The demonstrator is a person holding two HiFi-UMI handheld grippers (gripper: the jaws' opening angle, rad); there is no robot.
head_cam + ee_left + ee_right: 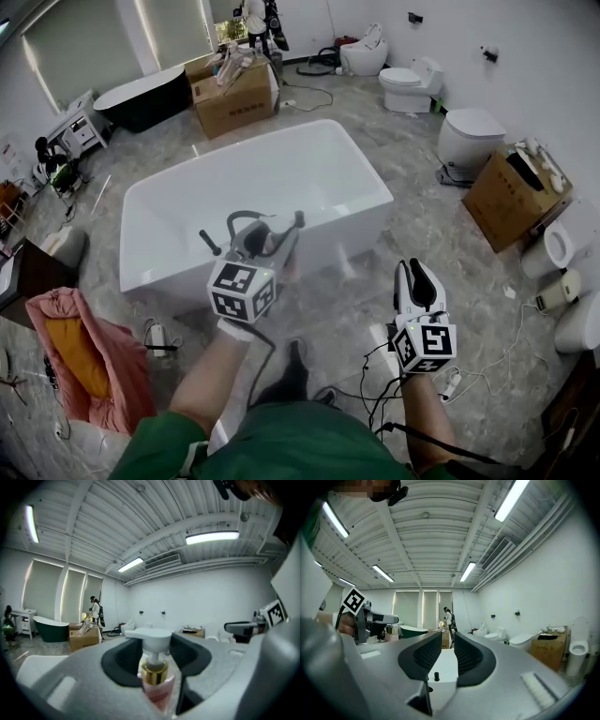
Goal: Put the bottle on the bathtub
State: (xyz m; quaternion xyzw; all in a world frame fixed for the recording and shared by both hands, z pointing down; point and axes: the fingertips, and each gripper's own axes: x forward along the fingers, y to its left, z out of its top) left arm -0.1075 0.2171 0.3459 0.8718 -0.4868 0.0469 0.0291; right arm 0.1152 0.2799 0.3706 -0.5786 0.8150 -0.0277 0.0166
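A pink pump bottle (154,686) with a gold collar and a white pump head stands upright between the pads of my left gripper (154,644), which is shut on it. In the head view the left gripper (265,225) holds the bottle (272,242) over the near rim of the white bathtub (187,202). My right gripper (419,272) hangs lower right, over the floor beside the tub. Its jaws hold nothing, and only a slit shows between them (447,641). The tub's rim (445,665) shows through that slit, and the bottle (390,636) appears at the left.
Two cardboard boxes (234,94) (506,197), a black tub (141,98) and toilets (412,84) (469,136) stand around the room. A pink padded bag (80,352) lies at the left. Cables (375,394) trail on the floor near my feet. A person (255,19) stands at the back.
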